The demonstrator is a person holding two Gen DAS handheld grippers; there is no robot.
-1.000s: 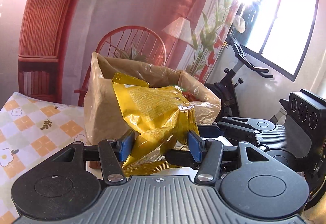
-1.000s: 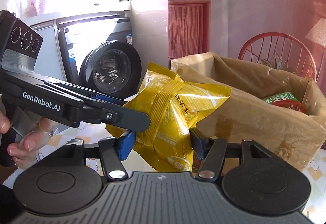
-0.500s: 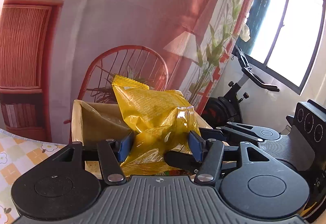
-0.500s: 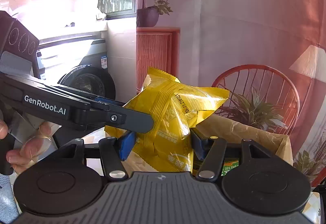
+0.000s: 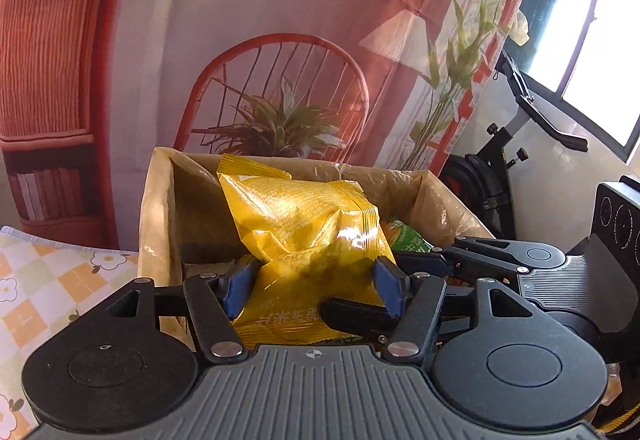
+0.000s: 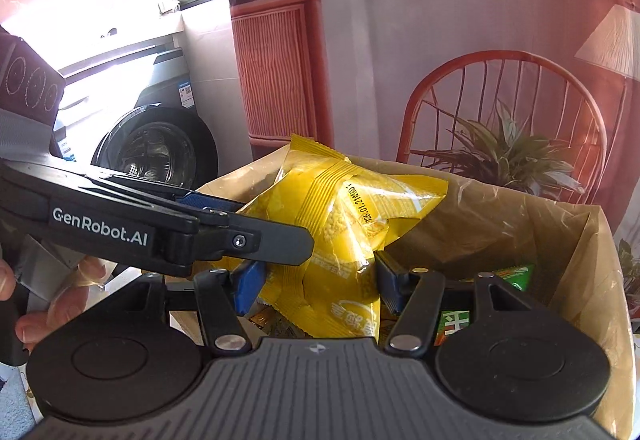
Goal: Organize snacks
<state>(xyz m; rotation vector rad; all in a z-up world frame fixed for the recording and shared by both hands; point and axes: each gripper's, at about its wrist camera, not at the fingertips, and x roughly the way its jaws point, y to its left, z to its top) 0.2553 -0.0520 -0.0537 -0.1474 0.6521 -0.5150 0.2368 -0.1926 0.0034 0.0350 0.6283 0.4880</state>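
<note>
Crinkled yellow foil snack packet [image 5: 304, 224] pinched by both left tongs [image 5: 312, 286] and right tongs [image 6: 316, 284]; long axis upright, held directly above open brown plastic-lined box [image 6: 580, 240]; lowering judged next.

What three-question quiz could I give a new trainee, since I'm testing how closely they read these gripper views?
1. True or false: both hand-held grippers grip the yellow packet.
2. Multiple choice: the yellow packet is (A) flat on the tablecloth, (B) held above the open box, (C) on the washing machine.
3. Fill in: inside the box, by its right wall, lies a ____ packet.

Key:
1. True: the left hand-held gripper and right hand-held gripper each pinch its lower part.
2. B
3. Green
</note>
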